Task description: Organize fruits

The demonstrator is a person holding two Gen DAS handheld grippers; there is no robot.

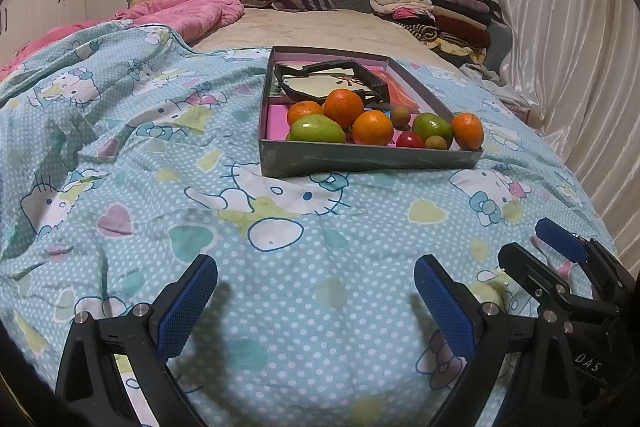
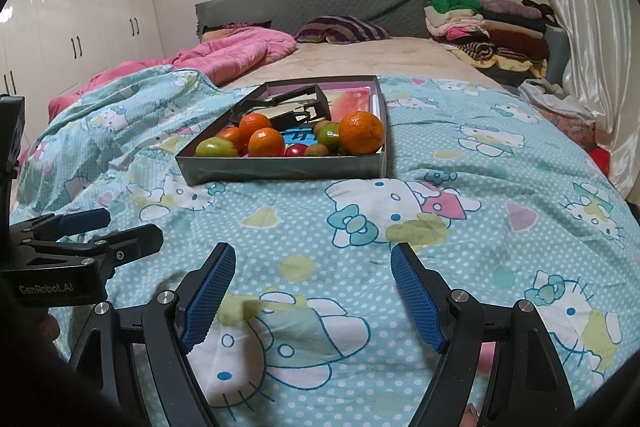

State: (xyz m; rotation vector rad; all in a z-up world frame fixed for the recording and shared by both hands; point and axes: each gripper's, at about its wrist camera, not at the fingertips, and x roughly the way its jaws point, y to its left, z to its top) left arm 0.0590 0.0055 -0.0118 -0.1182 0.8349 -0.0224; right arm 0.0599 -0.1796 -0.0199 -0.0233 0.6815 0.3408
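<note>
Both grippers hover low over the near part of the bed, side by side. The left gripper [image 1: 316,301] has jaws wide apart w/ nothing between them, and the right gripper [image 2: 312,297] is the same: wide, empty, only the blue cartoon-cat bedsheet [image 1: 160,155] under the pads.

The fruits lie ahead of both, farther up the bed, in a shallow grey tray [image 1: 360,157] that rests on the sheet. From the left gripper the tray is ahead and a bit to the right; from the right gripper it is ahead and a bit to the left. So it sits about between the two, well apart from each; I cannot say which hand is nearer. Its long axis runs near to far.

All fruit is crowded at the tray's near end: 4 oranges, e.g. the big one [image 2: 361,131] in the near-right corner, 2 green fruits [image 1: 317,131], 1 small red one [image 1: 409,140] and 2 small brownish ones. A black plastic insert [image 1: 332,83] lies behind them.
</note>
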